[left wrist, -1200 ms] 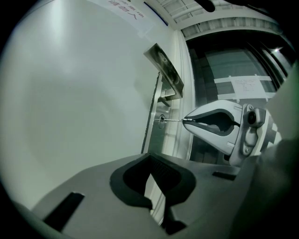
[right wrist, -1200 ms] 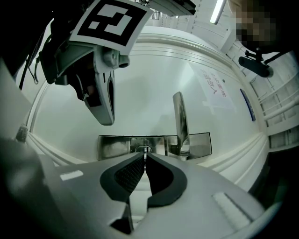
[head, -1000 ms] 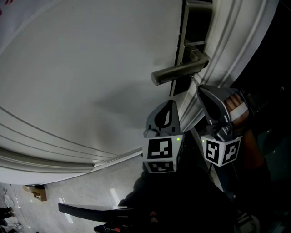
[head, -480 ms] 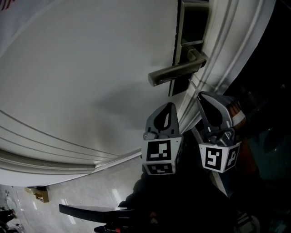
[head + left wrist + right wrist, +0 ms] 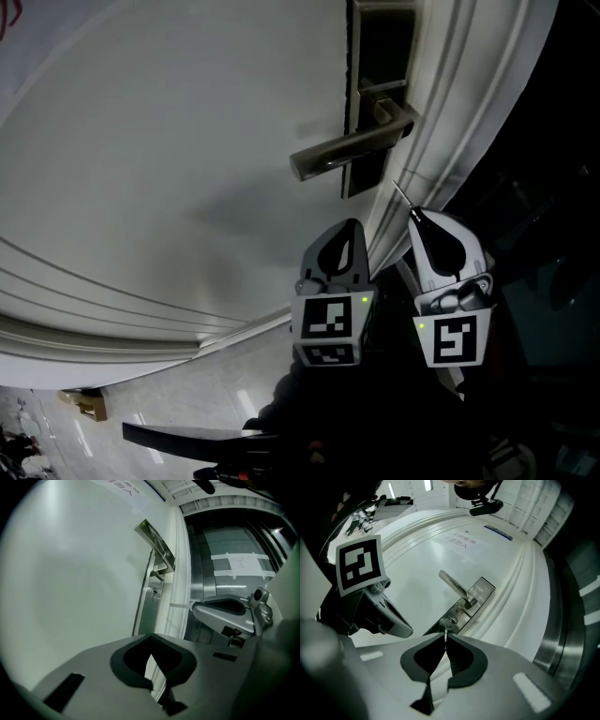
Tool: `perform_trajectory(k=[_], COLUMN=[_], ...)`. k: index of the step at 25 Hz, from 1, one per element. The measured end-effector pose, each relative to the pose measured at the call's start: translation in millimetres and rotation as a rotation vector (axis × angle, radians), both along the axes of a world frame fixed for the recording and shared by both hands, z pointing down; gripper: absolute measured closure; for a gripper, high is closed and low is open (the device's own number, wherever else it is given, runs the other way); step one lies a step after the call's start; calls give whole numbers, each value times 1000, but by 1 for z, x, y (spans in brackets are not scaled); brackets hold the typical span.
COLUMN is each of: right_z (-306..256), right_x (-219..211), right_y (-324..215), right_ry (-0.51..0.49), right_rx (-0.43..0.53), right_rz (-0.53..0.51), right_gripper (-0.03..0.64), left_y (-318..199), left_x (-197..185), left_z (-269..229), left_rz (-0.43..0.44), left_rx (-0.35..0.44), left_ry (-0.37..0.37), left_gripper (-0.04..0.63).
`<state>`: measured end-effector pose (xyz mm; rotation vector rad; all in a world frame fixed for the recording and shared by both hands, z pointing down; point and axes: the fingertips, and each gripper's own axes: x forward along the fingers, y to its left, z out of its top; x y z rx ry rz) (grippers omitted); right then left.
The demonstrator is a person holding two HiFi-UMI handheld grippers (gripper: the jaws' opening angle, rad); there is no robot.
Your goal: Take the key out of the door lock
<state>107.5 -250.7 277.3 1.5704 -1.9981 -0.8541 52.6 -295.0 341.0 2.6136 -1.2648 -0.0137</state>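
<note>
the key (image 5: 446,633) is pinched between the pressed-together jaws of the right gripper (image 5: 445,640), blade pointing straight ahead at the door lock (image 5: 451,622), seemingly just clear of it. the left gripper (image 5: 150,654) is closed on nothing alongside.

Dim light from a ceiling lamp (image 5: 427,484) greys the white door (image 5: 169,141), corners fall black, and fisheye bending warps both gripper views.

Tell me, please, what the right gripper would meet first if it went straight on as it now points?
Probably the keyhole in the lock plate: the key in the right gripper points at it, nothing between, though depth is unclear.
</note>
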Motion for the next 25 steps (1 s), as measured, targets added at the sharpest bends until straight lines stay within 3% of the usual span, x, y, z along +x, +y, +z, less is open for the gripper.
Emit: perform_trajectory(k=[8,25], right_z=[17,20], right_x=[16,20], right_y=[6,10], right_ry=[-290,-318], right_rx=[-128,-141], right_rz=[2,-25], right_gripper=[604,604], left_y=[5,5], left_x=[1,3], left_z=[6,10], left_rz=[-2,-12], left_rx=[-14,-25], left_ry=[-17,-16], left_gripper=[595,595])
